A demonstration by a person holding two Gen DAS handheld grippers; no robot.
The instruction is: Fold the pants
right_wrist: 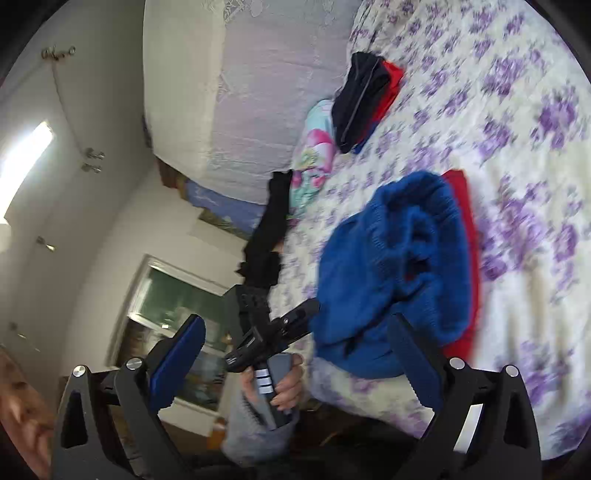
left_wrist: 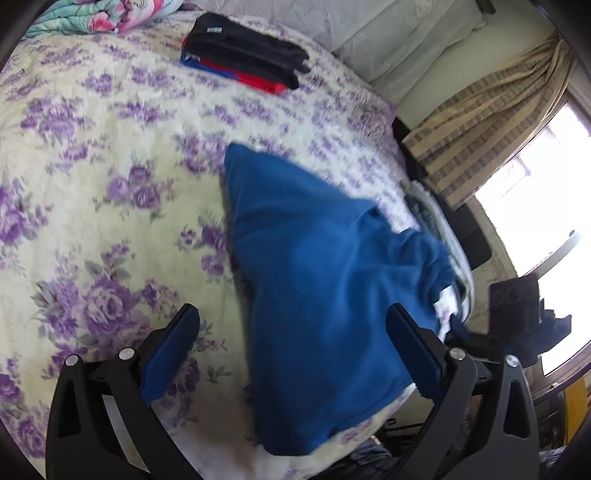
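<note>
on the bed, over a quilt printed with purple flowers, the blue pants lie bunched near the edge closest to the person. in the left wrist view the left tool hangs above them with its jaws spread wide, nothing between the blue pads; the right-side pad overlaps the pants in the picture, but i cannot tell if it touches them. in the right wrist view the right tool is also wide open and empty, its far pad in front of the pants, which sit rumpled on top of a red garment. a hand grips the handle of the other tool beside the bed's edge. a folded stack of dark, red and blue clothes rests well apart, further up the bed, near a floral blanket. a striped curtain hangs by the bright window.
</note>
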